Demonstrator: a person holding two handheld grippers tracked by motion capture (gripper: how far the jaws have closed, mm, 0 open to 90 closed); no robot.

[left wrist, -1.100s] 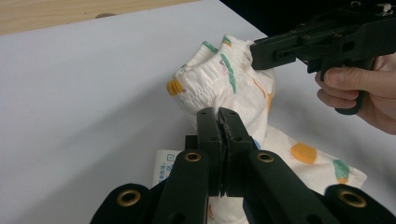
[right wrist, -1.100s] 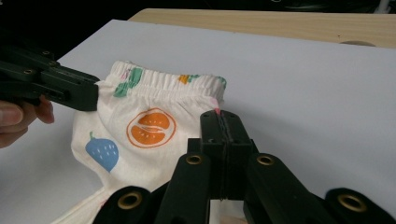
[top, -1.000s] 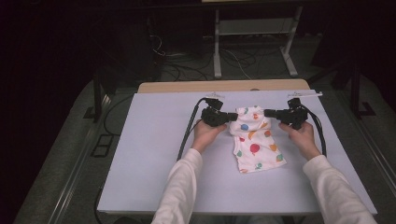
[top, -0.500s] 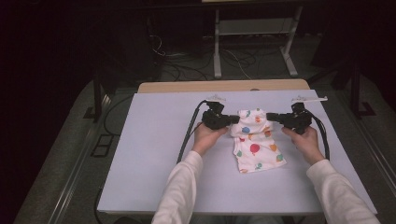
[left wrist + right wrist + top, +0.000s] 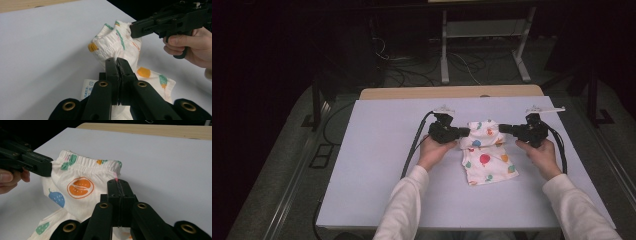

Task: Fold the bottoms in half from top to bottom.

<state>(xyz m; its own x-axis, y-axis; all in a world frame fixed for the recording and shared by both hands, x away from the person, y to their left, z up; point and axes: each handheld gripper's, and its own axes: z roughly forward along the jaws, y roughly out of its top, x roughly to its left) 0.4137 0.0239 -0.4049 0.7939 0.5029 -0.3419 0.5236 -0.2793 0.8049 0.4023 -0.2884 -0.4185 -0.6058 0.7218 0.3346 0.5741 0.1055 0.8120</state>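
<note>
Patterned shorts [image 5: 484, 152] lie at table [image 5: 377, 150] centre, waistband at 12 o'clock. Left gripper [image 5: 460, 133] and right gripper [image 5: 504, 128] each stand clamped on a waistband corner. Advice: lift both evenly, keeping the elastic taut, so neither pinch slips.

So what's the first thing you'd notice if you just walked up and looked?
Probably the little white shorts covered in bright fruit prints, in the middle of the pale table. The left gripper and right gripper each pinch one end of the stretchy waistband, holding it up off the table.
</note>
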